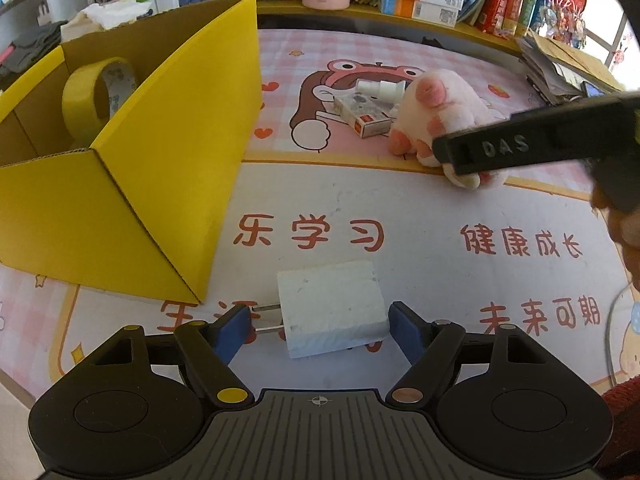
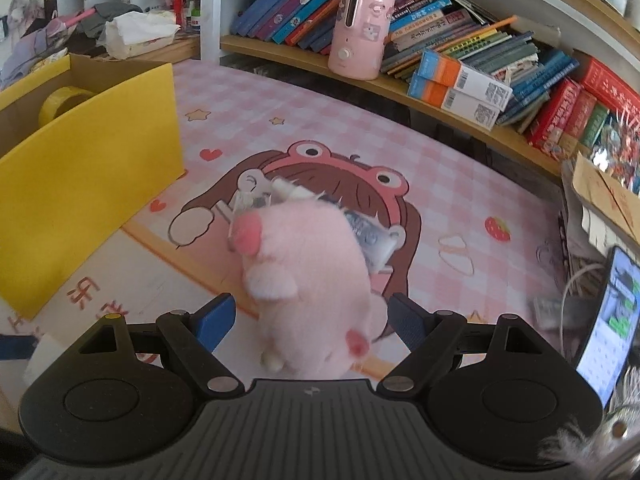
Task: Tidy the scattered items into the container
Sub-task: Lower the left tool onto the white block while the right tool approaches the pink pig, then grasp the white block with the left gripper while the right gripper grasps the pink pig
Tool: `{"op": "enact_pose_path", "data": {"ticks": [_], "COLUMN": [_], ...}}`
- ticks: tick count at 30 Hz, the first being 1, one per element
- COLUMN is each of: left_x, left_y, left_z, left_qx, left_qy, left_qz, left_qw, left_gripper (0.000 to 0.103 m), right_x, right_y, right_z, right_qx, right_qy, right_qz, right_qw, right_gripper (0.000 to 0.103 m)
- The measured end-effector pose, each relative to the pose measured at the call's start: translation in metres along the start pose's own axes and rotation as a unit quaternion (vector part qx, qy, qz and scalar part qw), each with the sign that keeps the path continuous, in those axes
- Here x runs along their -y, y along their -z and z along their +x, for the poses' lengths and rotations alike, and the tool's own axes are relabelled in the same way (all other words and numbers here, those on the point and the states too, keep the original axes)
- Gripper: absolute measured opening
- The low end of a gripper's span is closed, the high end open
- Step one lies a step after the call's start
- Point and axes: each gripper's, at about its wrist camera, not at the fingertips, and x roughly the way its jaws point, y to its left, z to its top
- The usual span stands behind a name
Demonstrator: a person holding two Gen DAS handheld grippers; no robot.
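Left hand-held gripper (image 1: 320, 330) angled steeply down, blue fingers (image 1: 232, 332) spread apart, pads not pressing on what sits between them. Right hand-held gripper (image 2: 310, 320) also tilted down, blue fingers (image 2: 212, 320) spread wide, no squeeze visible. In the left wrist view one black finger of the right gripper reaches in from the right edge.

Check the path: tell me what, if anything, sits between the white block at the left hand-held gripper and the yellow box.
Nothing visible. The white block sits between the open fingers of the left hand-held gripper, and only bare mat separates it from the yellow box. The box's near wall must be cleared from above.
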Motion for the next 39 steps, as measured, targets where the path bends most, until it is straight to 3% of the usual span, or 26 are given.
{"op": "enact_pose_path", "data": {"ticks": [8, 18, 22, 39], "left_x": [-0.001, -0.002, 0.0, 0.001], "left_y": [-0.002, 0.002, 0.005, 0.008], "left_z": [0.001, -0.005, -0.012, -0.051], "left_qx": [0.002, 0.002, 0.011, 0.058], "left_qy": [0.001, 0.011, 0.013, 0.036], "left_qz": [0.003, 0.008, 0.016, 0.04], "left_qw": [1.0, 0.9999, 0.9997, 0.9969], "left_gripper": [0.069, 0.069, 0.069, 0.069], "right_x": [0.001, 0.004, 0.007, 0.002], "right_y": [-0.005, 0.002, 0.008, 0.045], "right_z": [0.023, 0.016, 0.008, -0.055], "right_qx": [-0.013, -0.012, -0.013, -0.012], "right_qy": [-0.008, -0.019, -0.027, -0.043], "right_qz": [-0.016, 0.009, 0.031, 0.1], "right_qw": [1.0, 1.0, 0.999, 0.994], "right_gripper": [0.08, 0.057, 0.053, 0.052]}}
